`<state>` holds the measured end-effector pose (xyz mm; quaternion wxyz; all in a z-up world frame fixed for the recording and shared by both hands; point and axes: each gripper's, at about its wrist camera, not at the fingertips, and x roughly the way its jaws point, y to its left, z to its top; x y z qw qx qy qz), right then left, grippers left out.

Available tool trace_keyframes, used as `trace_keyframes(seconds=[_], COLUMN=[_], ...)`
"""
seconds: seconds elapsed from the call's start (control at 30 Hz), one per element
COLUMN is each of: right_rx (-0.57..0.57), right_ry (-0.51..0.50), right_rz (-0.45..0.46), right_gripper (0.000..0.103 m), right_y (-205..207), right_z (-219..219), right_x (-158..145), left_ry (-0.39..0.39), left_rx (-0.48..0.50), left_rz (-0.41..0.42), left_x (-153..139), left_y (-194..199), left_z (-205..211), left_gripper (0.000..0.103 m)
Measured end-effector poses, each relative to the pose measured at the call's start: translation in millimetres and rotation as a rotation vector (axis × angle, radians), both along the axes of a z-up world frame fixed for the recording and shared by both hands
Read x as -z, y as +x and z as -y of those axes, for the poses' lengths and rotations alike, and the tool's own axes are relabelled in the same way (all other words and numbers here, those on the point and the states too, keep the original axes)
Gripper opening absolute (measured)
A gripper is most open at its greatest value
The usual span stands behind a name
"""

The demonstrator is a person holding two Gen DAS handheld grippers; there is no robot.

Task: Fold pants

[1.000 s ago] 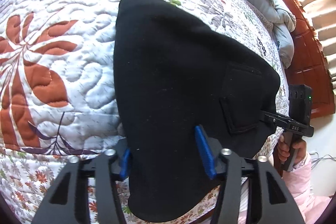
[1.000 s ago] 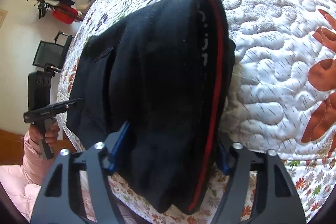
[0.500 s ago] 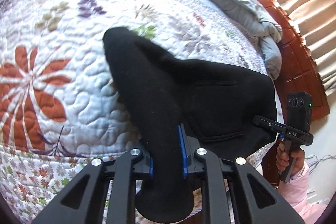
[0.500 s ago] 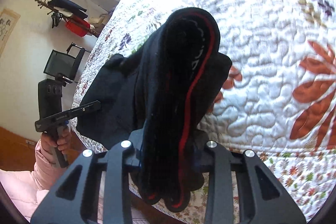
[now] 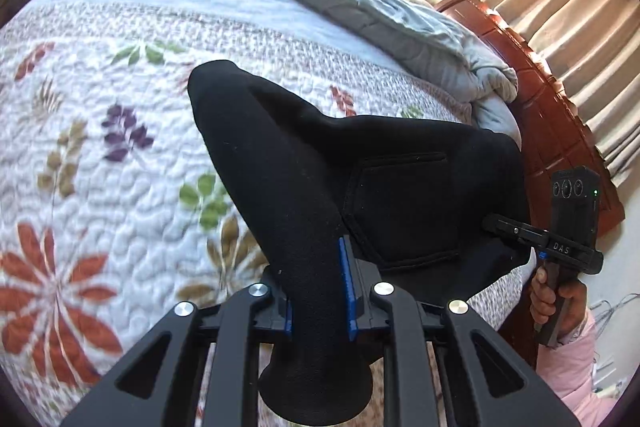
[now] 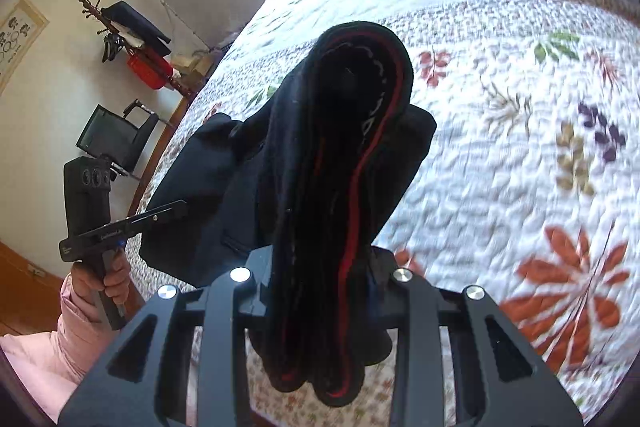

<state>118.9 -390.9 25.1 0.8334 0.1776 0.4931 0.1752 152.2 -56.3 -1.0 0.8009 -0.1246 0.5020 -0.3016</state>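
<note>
A grey duvet (image 5: 400,15) lies bunched by the wooden headboard (image 5: 560,131). Over the floral quilt (image 5: 100,167), the left gripper (image 5: 318,291) and right gripper (image 6: 320,279) each pinch bunched black pants (image 5: 320,167), lifted.

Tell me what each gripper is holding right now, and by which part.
Both hold the black pants. The left gripper is shut on a plain black folded edge; the right gripper is shut on the bunched end with the red-trimmed band.
</note>
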Motion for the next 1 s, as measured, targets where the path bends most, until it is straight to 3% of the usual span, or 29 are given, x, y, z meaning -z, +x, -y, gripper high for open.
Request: trace_keyframes(seconds=[0.2, 0.5, 0.7, 0.83, 1.0], right_rx=[0.004, 0.047, 0.07, 0.097, 0.113], right_ry=[-0.002, -0.005, 0.003, 0.093, 0.165], right_rz=[-0.022, -0.161, -0.219, -0.236, -0.2], right_gripper=[0.031, 0.032, 0.04, 0.045, 0.049], right_y=[50.5, 81.4, 84.5, 79.3, 70.4], right_z=[7.2, 17.4, 31.4, 39.4, 45.7], right_x=[19.5, 88.4, 116.9, 136.2, 145.7], left_ry=[0.025, 0.098, 0.155, 0.128, 0.123], left_rx=[-0.033, -0.034, 0.008, -0.01, -0.016], left_rz=[0.0, -0.067, -0.034, -0.047, -0.011], left_x=[19.1, 81.2, 96.6, 112.0, 116.1], left_y=[36.2, 60.9, 52.5, 54.4, 48.9], left_z=[4.3, 4.7, 7.3, 0.4, -3.4], left_gripper=[0.018, 0.019, 0.034, 0.047, 0.052])
